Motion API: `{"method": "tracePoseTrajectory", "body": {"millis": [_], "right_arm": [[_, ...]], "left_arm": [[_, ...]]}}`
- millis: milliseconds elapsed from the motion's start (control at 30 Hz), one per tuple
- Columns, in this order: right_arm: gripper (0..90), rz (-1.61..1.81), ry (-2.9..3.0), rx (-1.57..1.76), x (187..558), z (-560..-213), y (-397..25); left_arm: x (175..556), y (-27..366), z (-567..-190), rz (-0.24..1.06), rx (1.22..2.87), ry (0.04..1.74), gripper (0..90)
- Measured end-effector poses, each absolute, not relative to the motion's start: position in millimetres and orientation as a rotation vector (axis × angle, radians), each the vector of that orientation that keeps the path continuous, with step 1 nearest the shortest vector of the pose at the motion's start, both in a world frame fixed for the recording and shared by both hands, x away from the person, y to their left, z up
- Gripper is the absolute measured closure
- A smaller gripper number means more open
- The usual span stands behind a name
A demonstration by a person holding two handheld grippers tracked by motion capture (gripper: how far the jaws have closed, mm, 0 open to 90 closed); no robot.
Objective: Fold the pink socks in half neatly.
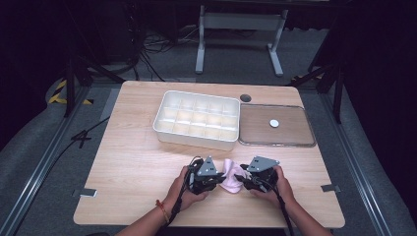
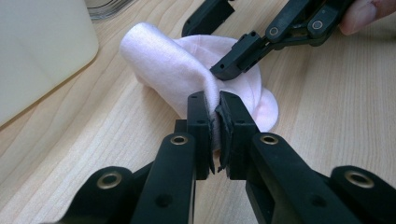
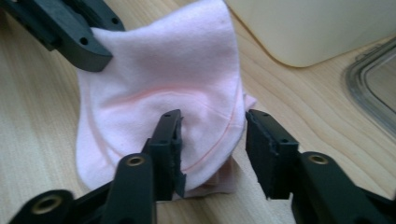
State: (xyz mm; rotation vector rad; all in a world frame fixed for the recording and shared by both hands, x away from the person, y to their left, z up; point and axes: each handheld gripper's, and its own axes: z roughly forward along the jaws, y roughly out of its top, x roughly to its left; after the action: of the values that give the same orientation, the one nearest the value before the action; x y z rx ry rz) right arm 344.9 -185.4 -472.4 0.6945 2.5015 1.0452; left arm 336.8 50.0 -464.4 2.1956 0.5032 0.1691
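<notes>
Item: pink sock point(image 1: 231, 175), soft knit, lying bunched on the wooden table point(image 1: 133, 162) near the middle of its near edge, between the two hand-held grippers. Left gripper point(image 2: 214, 114): jaws pressed together on a raised fold of the sock, the cloth pinched between the pads and drawn up into a ridge; in the high view it point(image 1: 216, 178) sits at the sock's left side, held by the person's left hand point(image 1: 183, 189). Right gripper point(image 3: 212, 126): jaws standing apart, one lying on top of the sock, the other just off the cloth's edge, nothing clamped between them; in the high view it point(image 1: 241, 179) sits at the sock's right side, held by the right hand point(image 1: 278, 189). In the left gripper view the right gripper's upper jaw rests on the top of the sock. Also on the table: white compartment tray point(image 1: 162, 115), divided into a grid of cells, toward the far edge, left of centre; clear flat lid point(image 1: 295, 140) with a white round knob point(image 1: 274, 123), lying just beside the tray's right side, toward the far right corner; a dark round grommet point(image 1: 245, 98) at the far edge, behind the lid.
</notes>
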Motion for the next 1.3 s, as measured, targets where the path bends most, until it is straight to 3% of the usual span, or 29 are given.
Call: {"method": "tracePoseTrajectory", "body": {"millis": [500, 567, 633, 700, 900, 1167, 1300], "right_arm": [[62.4, 1.076, 2.525, 0.696, 347, -475, -181], [61.5, 1.076, 2.527, 0.707, 347, -475, -182], [53.5, 1.074, 2.536, 0.742, 349, -473, -185], [53.4, 1.086, 2.544, 0.745, 350, -472, -188], [58.7, 1.121, 2.521, 0.749, 351, -463, -201], [78.3, 1.083, 2.563, 0.725, 351, -470, -196], [81.1, 1.084, 2.558, 0.713, 350, -472, -193]], "left_arm": [[333, 32, -464, 0.174, 2.181, 0.436, 82.4], [333, 29, -467, 0.174, 2.196, 0.429, 82.5], [333, 27, -469, 0.176, 2.214, 0.421, 82.9], [332, 27, -469, 0.176, 2.221, 0.419, 82.9], [333, 27, -469, 0.176, 2.226, 0.405, 83.0], [331, 23, -472, 0.150, 2.229, 0.366, 82.1], [331, 22, -473, 0.154, 2.234, 0.364, 81.8]]}}
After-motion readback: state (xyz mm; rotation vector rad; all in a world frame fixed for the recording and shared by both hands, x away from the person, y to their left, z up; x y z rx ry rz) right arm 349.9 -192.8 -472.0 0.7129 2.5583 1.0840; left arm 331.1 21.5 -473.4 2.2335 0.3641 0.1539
